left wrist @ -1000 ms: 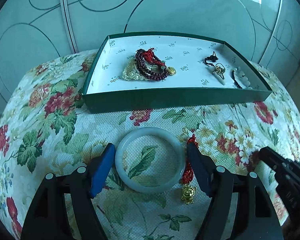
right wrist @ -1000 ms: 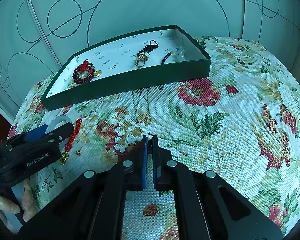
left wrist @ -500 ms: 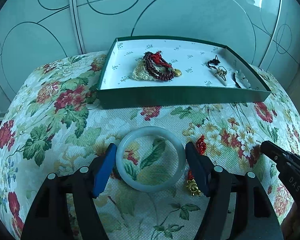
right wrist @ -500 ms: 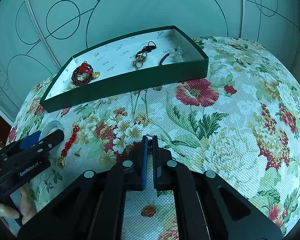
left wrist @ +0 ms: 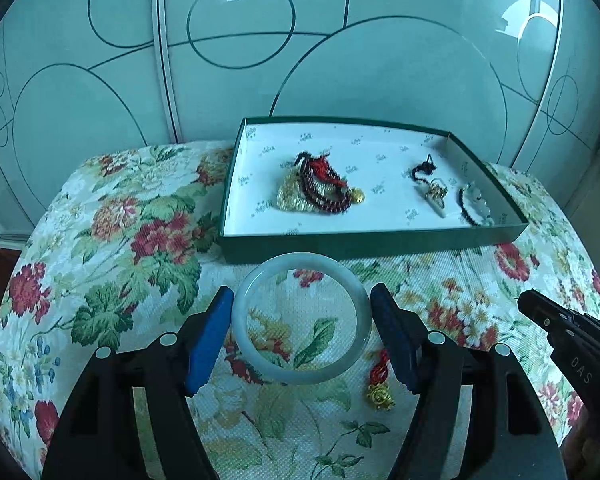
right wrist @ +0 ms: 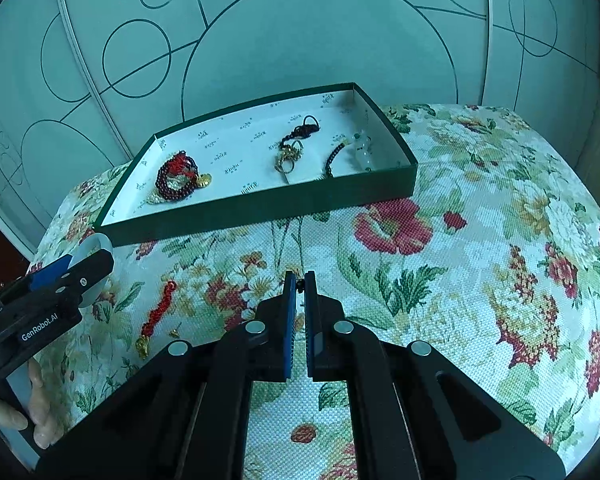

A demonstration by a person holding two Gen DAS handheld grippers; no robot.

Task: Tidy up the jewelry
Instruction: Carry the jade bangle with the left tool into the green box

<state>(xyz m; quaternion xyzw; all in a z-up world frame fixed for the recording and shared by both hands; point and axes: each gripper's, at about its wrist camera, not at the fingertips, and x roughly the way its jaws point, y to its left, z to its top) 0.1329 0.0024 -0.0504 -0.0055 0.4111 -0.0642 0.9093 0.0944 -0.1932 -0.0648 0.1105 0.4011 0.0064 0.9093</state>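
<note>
One bangle, lifted since in left tongs; one tray.

Black two-finger left gripper with blue pads, silver round screws, right gripper alike, white GenRobot.AI lettering

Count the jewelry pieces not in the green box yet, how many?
2. A pale bangle sits between the left gripper fingers, and a red cord charm lies on the flowered cloth. Others may be hidden.

A floral tablecloth covers the table before frosted glass panels etched with circles.
</note>
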